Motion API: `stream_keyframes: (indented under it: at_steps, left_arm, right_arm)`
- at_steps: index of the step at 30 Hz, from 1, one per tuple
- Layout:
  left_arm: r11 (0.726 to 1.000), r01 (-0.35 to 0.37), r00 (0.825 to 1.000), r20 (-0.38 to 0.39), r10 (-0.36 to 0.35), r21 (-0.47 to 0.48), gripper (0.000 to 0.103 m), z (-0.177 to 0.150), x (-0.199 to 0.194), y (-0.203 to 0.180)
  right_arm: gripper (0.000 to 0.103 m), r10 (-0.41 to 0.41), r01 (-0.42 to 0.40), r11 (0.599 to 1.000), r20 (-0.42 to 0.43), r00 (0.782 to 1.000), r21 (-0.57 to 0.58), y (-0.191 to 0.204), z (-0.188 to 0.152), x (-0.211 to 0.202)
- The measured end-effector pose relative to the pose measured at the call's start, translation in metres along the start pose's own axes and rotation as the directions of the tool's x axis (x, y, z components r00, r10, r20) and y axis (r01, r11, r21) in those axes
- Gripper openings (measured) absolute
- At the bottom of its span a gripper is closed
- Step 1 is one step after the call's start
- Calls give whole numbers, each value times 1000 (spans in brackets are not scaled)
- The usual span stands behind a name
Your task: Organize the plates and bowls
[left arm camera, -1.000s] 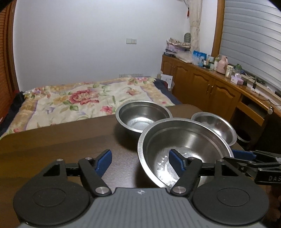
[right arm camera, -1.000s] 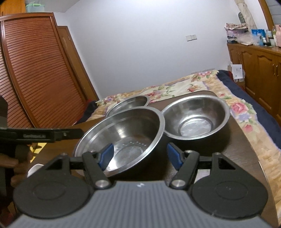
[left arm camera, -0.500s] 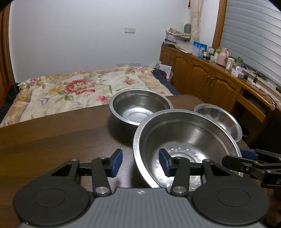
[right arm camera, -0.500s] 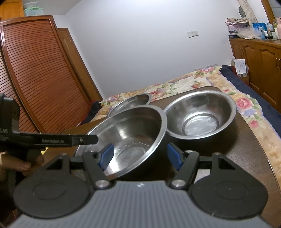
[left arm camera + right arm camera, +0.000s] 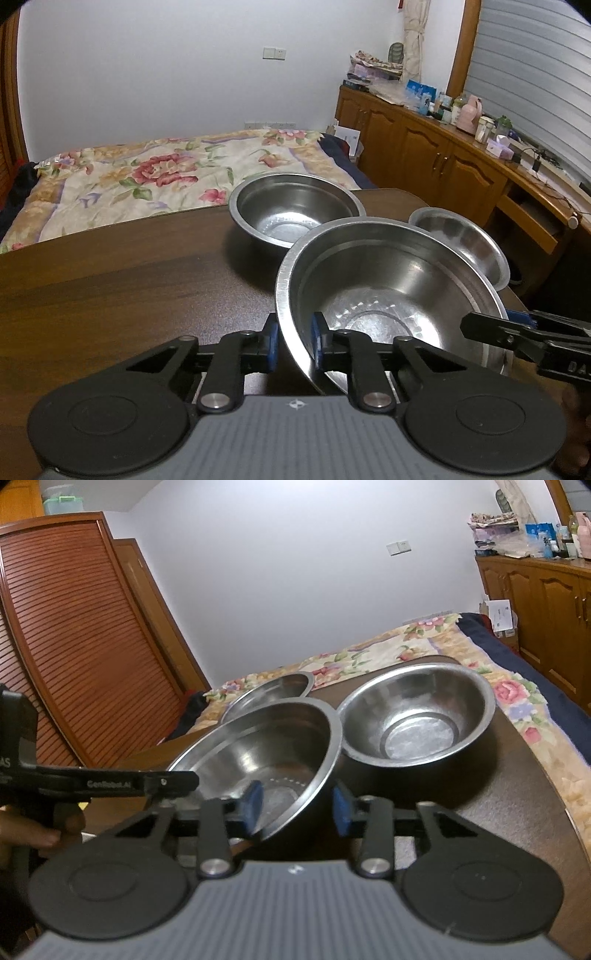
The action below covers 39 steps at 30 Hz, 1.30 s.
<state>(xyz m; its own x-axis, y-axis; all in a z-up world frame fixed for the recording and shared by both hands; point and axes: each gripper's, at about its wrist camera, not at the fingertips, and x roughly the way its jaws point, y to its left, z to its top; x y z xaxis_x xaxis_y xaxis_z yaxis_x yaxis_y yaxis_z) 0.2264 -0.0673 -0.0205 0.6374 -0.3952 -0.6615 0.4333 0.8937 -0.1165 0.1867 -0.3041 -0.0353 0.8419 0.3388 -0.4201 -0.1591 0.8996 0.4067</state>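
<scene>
A large steel bowl sits tilted on the dark wooden table. My left gripper is shut on its near rim, one blue pad inside and one outside. In the right wrist view the same large bowl has its rim between the fingers of my right gripper, which stands open with a gap on each side. A second steel bowl rests behind the large one, and a third bowl lies to its right, partly hidden.
A bed with a floral cover lies beyond the table's far edge. Wooden cabinets line the right wall and a slatted wardrobe stands at the left. The table's right edge curves close to the bowls.
My left gripper has closed from wide open onto the large bowl's rim. The right gripper's fingers have narrowed around the opposite rim. The bowl now sits more tilted.
</scene>
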Motion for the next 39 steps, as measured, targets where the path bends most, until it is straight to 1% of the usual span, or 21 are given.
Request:
stream_keyframes:
  at_steps: [6,14,21,32,39]
  left_arm:
    - [1000,9,1000,26,-9,-2,20,-3,-18,-2]
    - [1000,12,998,60,-13,8,20,-12,-45,-9]
    - [1000,23,997,78,-24,22,22,-31,-66,-19]
    - [999,43,996,80,-43,5,23,-62,-91,-27]
    - [998,56,996,68,-55,-11,23,-78,-95,-28]
  right_arm:
    - [32,-9,9,1000,-10,1000,-11,6,-4,-6]
    - [32,4,-3,1000,22,1000,-20,20,-5,-27]
    - [32,10,-10,1000,38,999,-7,23,-15,-45]
    - [32,20,-20,1000,5,1000,-6,26,-30,-60]
    - [32,12,-13,1000,-25,1000,-20,30,-40,-64]
